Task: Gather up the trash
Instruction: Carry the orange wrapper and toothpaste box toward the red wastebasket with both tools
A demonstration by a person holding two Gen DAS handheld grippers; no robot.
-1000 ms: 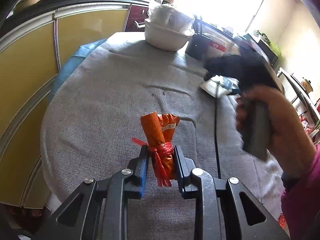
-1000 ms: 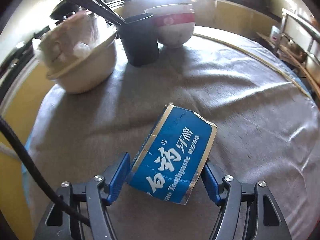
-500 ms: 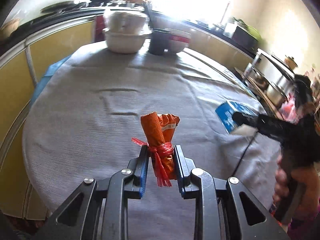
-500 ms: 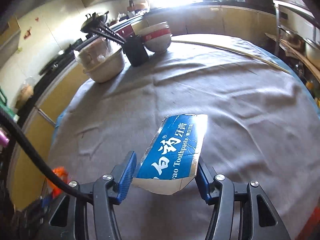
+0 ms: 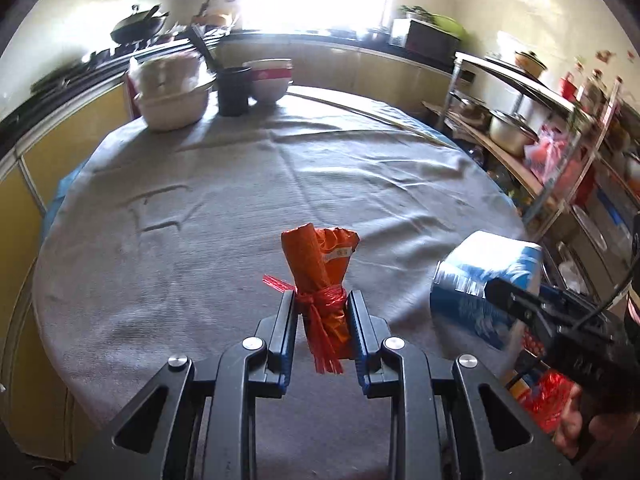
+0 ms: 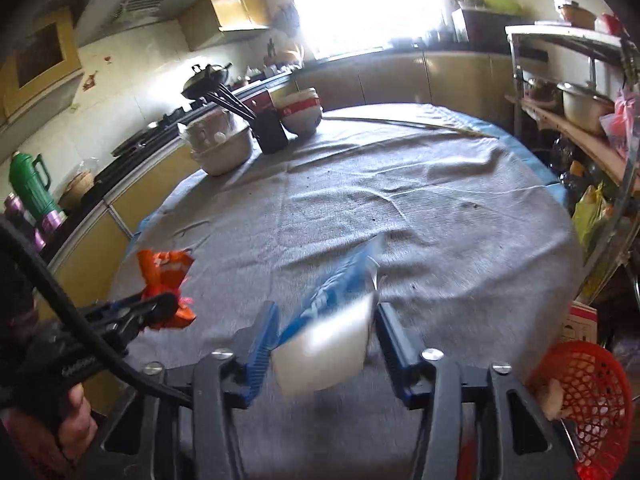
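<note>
My left gripper (image 5: 322, 312) is shut on an orange wrapper bundle (image 5: 320, 276) tied with red string, held upright above the near edge of the grey-clothed round table (image 5: 260, 184). It also shows in the right wrist view (image 6: 166, 276). My right gripper (image 6: 324, 320) is shut on a blue and white toothpaste box (image 6: 332, 320), blurred, over the table's near right edge. The box also shows in the left wrist view (image 5: 486, 284). A red mesh trash basket (image 6: 584, 396) sits below the table at the lower right.
At the table's far side stand a cream bowl stack (image 5: 172, 92), a black utensil cup (image 5: 234, 90) and a red-banded white bowl (image 5: 270, 80). A metal shelf rack with pots (image 5: 516, 128) stands to the right. Yellow cabinets (image 5: 64, 136) run along the left.
Both grippers have pulled back from the table with their loads. The toothpaste box has tilted and swung toward the table's right edge, and the red basket has come into the right wrist view.
</note>
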